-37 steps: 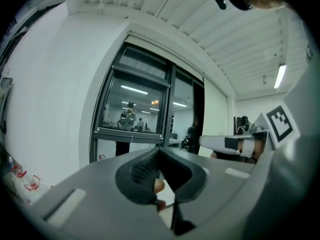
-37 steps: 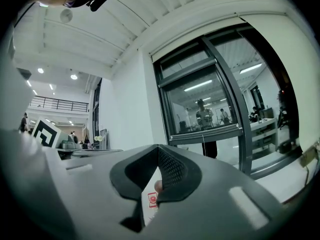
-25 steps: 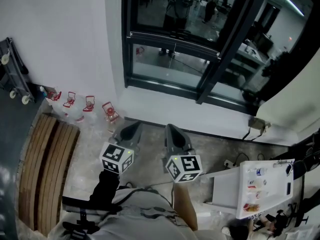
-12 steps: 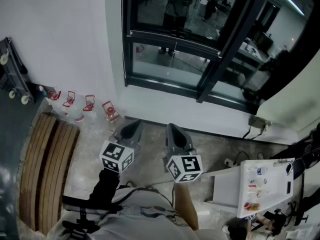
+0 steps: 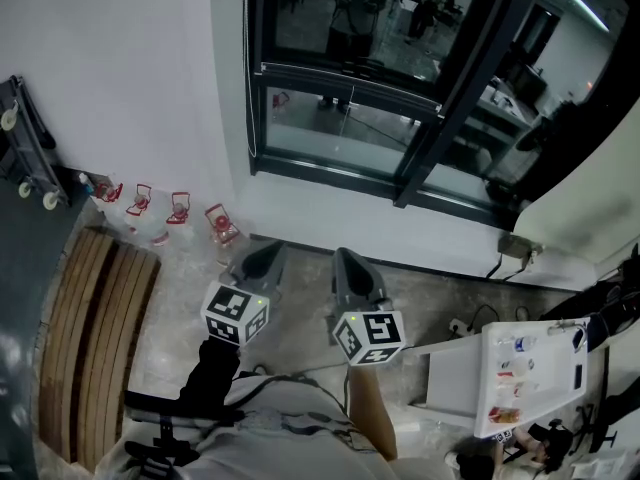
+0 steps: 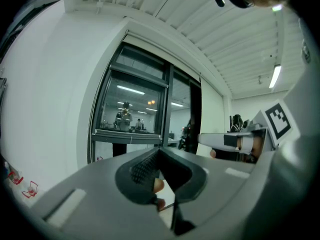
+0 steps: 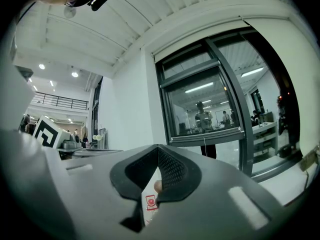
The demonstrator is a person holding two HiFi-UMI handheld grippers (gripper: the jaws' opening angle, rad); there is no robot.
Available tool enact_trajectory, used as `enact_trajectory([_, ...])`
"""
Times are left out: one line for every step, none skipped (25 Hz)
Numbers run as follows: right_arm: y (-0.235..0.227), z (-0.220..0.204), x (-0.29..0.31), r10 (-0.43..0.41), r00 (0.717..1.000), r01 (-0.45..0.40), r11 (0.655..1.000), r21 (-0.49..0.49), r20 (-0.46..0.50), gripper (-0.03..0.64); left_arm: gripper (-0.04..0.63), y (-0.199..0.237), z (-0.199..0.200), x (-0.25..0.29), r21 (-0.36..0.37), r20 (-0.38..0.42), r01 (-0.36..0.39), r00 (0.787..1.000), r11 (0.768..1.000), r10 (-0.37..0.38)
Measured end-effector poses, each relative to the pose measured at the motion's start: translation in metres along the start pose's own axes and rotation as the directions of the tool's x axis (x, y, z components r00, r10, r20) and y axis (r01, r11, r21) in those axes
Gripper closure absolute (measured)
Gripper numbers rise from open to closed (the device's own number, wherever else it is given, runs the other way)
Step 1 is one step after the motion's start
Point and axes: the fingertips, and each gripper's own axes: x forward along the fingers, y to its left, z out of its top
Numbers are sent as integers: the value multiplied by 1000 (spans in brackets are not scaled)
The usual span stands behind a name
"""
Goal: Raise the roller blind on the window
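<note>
Nothing has shifted in the last second: left gripper (image 5: 262, 258) and right gripper (image 5: 348, 260) hover side by side, both clenched on nothing, facing the dark window (image 5: 350, 98) beyond, whose pale roller blind (image 5: 585, 203) hangs lowered at its right

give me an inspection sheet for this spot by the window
surface: grey speckled floor
job's things: window glass uncovered; pale sheet over the pane at right, may be the blind
clutter: bottles with red tops along the wall; slatted wooden bench; white cart with small items
grippers: left gripper and right gripper both shut, empty, side by side, pointing at the window
cables: cable loose on the floor by the cart
surroundings: white wall; people reflected in the glass
</note>
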Motion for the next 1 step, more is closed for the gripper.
enact_trajectory([0,-1,0,0,1000,0,1000,1,0,618,597,1,0,0,0,0,-1,1000,1000,1])
